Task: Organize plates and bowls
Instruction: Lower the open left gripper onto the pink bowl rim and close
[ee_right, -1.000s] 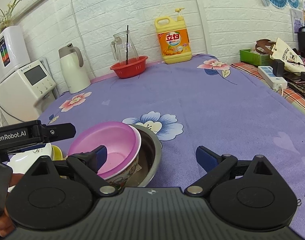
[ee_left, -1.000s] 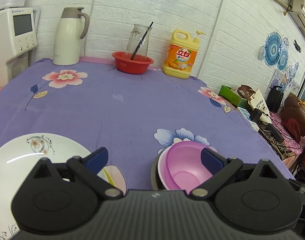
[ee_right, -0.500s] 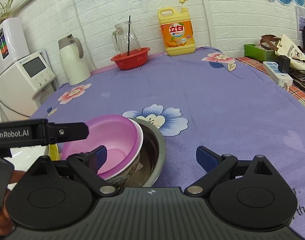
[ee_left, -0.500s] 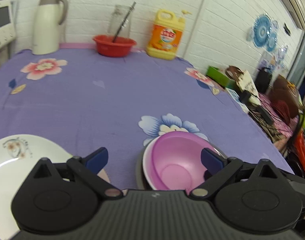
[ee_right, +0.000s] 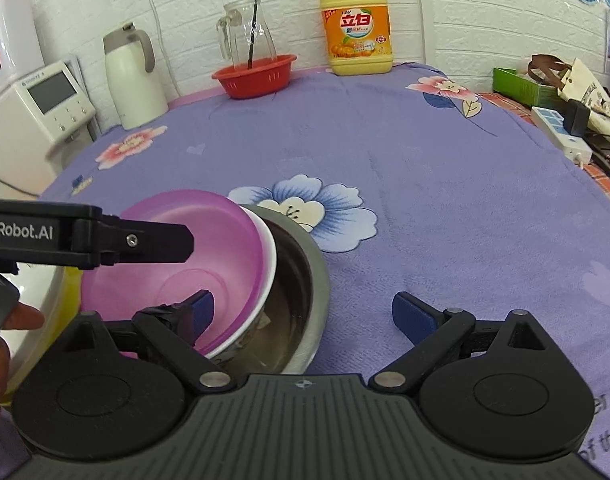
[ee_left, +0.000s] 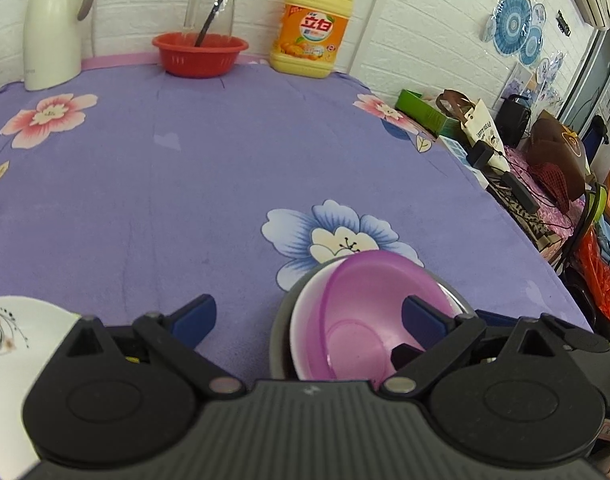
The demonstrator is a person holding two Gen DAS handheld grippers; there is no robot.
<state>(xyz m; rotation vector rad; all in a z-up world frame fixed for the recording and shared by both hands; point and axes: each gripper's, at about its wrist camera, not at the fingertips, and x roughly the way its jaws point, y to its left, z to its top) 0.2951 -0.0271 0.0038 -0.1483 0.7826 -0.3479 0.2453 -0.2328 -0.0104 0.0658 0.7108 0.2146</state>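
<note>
A pink plastic bowl [ee_left: 361, 304] [ee_right: 193, 256] lies tilted inside a white patterned bowl [ee_right: 265, 280], and both sit in a steel bowl [ee_right: 301, 280] [ee_left: 279, 324] on the purple flowered tablecloth. A white flowered plate [ee_left: 13, 344] lies at the near left. My left gripper [ee_left: 309, 316] is open over the stack's left rim, its right finger above the pink bowl. My right gripper [ee_right: 305, 312] is open, its left finger inside the pink bowl, its right finger over bare cloth. The left gripper's body [ee_right: 85, 236] reaches over the pink bowl in the right wrist view.
At the table's far edge stand a white thermos [ee_left: 53, 24], a red basket [ee_left: 201, 54] holding a glass jug, and a yellow detergent bottle [ee_left: 311, 26]. A white appliance [ee_right: 37, 108] stands left of the table. Clutter and a power strip [ee_right: 561, 136] lie beyond the right edge.
My left gripper has moved right, from over the plate towards the bowl stack, so its right finger now stands over the pink bowl. The right gripper has come a little closer to the stack.
</note>
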